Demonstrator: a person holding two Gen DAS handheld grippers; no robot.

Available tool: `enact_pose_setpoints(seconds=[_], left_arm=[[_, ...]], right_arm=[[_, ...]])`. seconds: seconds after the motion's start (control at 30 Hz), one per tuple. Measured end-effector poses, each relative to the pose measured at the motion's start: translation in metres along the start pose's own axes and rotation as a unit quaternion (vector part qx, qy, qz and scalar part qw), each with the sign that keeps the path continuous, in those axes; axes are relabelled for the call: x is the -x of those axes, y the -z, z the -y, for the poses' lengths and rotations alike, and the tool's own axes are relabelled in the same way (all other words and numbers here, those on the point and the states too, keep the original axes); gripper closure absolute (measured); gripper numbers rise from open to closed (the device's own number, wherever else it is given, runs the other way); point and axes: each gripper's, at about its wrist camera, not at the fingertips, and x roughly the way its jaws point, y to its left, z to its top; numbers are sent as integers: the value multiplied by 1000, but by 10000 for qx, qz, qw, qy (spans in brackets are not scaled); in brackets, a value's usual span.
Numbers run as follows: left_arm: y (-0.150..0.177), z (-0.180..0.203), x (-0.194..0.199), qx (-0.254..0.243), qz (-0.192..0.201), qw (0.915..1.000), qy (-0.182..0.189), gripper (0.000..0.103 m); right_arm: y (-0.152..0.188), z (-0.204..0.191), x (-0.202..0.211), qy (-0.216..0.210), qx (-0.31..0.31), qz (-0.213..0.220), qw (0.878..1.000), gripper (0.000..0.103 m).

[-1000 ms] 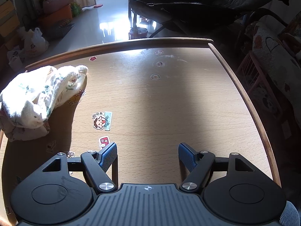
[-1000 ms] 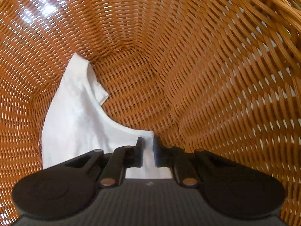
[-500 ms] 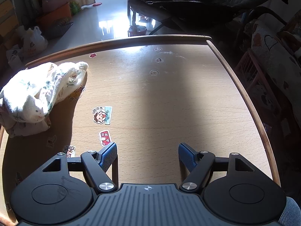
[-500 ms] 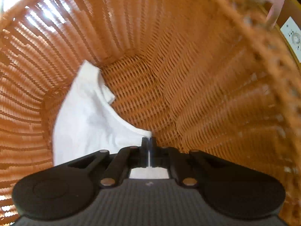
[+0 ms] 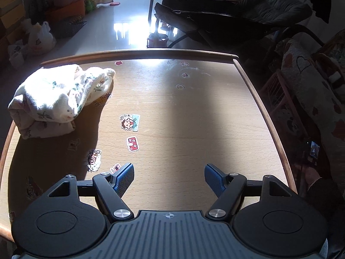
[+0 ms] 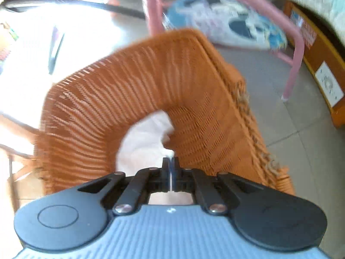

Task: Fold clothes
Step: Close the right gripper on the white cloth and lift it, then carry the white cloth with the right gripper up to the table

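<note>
In the right wrist view my right gripper (image 6: 170, 164) is shut on the edge of a white garment (image 6: 144, 140). It holds the garment at the mouth of an orange wicker basket (image 6: 103, 99), and the cloth hangs down inside. In the left wrist view my left gripper (image 5: 169, 176) is open and empty, low over the near part of a wooden table (image 5: 194, 116). A folded floral garment (image 5: 54, 97) lies at the table's far left, well away from the left gripper.
Several stickers (image 5: 129, 123) are stuck on the tabletop. A dark lounge chair (image 5: 226, 15) stands beyond the table and a patterned sofa (image 5: 312, 86) to its right. Beside the basket are a pink chair frame (image 6: 293, 43) and a wooden cabinet (image 6: 323, 82) on tiled floor.
My right gripper shut on the white garment and rose out of the basket with it, so the basket rim and floor now show. My left gripper drew back slightly.
</note>
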Motion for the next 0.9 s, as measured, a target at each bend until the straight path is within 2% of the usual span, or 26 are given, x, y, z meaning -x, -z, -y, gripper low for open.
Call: enact_pose_setpoints(seconds=[0.2,0.6,0.9], left_arm=[[12,-16,25,317,97,9994,130,29],[35,-43,72,581,400,9966,427,29],[44,-58,96,675,574,9947,524,29]], right_arm=[[-10,-24,64,-234,273,407,9985,101],[-16,-62,183,-445,512,1202,9904,101],[-20,-90,275,-895,781,1970,9732,101]])
